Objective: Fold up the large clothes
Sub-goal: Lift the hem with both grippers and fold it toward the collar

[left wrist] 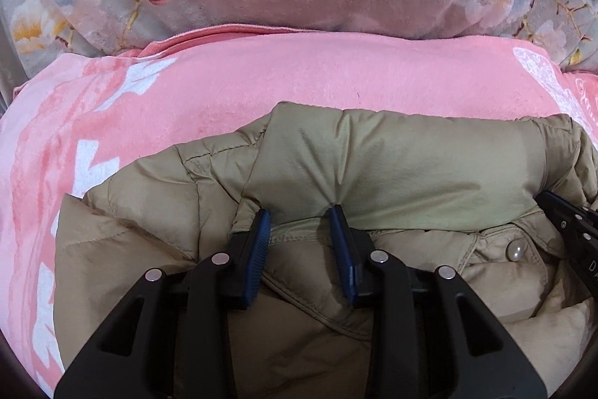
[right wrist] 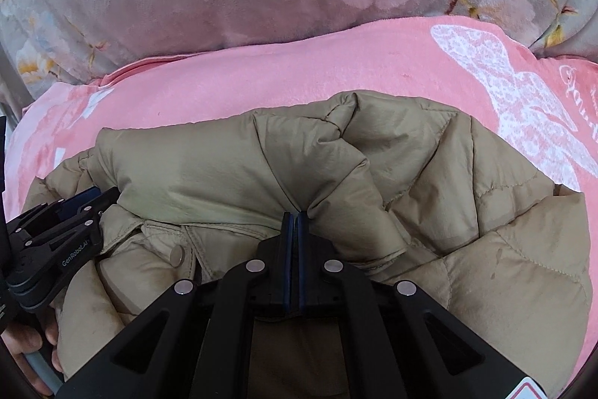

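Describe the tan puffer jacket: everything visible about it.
The tan puffer jacket is quilted, with a smooth, slightly shiny shell and stitched seams. It lies crumpled on a pink blanket, its padded collar roll bunched across the top and a round pearly snap button showing at the placket. The left gripper presses into the collar roll with its jaws apart, fabric bulging between them. The right gripper is pinched shut on a fold of the same roll, puckering the fabric.

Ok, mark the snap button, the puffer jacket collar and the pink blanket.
snap button [left wrist: 512, 252]: left wrist view, its shiny face.
puffer jacket collar [right wrist: 231, 171]: right wrist view, smooth padded roll.
pink blanket [left wrist: 261, 73]: left wrist view, plain stretch.
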